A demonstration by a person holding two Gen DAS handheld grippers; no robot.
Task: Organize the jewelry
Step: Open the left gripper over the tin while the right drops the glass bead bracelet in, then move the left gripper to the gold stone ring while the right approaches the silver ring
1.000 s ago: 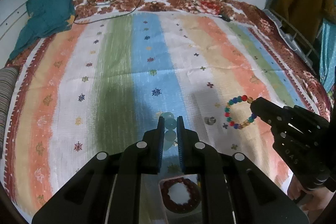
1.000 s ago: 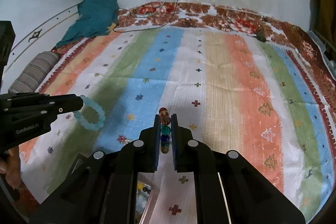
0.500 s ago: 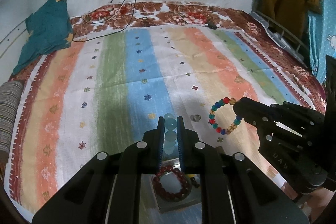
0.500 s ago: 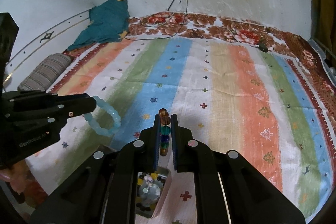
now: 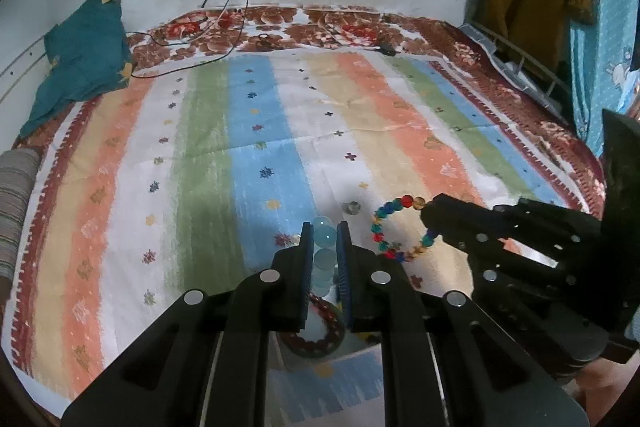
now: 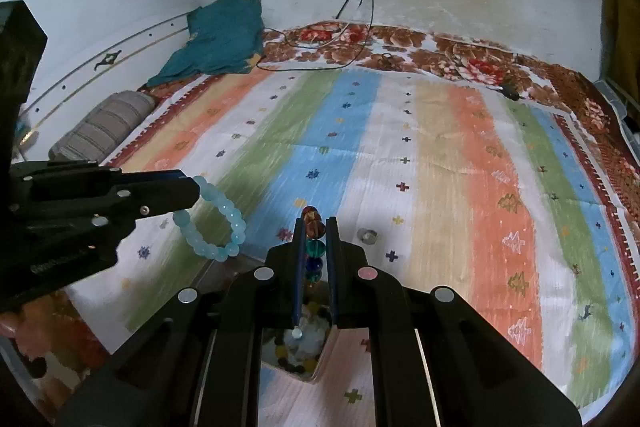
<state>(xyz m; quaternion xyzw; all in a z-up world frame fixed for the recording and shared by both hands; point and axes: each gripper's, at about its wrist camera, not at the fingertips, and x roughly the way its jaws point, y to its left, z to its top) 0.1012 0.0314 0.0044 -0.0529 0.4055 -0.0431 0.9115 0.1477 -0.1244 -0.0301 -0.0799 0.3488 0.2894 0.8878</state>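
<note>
My left gripper [image 5: 325,239] is shut on a pale blue bead bracelet [image 5: 325,238], held above the bed; it also shows in the right wrist view [image 6: 212,223], hanging from the left gripper [image 6: 188,193]. My right gripper [image 6: 313,231] is shut on a multicoloured bead bracelet [image 6: 314,247]; in the left wrist view it [image 5: 396,231] hangs from the right gripper [image 5: 430,217]. Below the left gripper a dark red bead bracelet [image 5: 320,331] lies in a box compartment. Below the right gripper a compartment [image 6: 298,343] holds mixed beads.
A striped bedspread [image 5: 256,155] covers the bed. A small silver ring [image 5: 353,207] lies on it, also visible in the right wrist view [image 6: 367,235]. A teal cloth [image 5: 84,55] lies at the back left, cables [image 5: 240,23] run to a wall socket, and a striped bolster [image 6: 104,123] sits at the left.
Both grippers have lifted and drawn back with their bracelets; the views now look further up the bed and wall. The box compartments have come further into view below the fingers.
</note>
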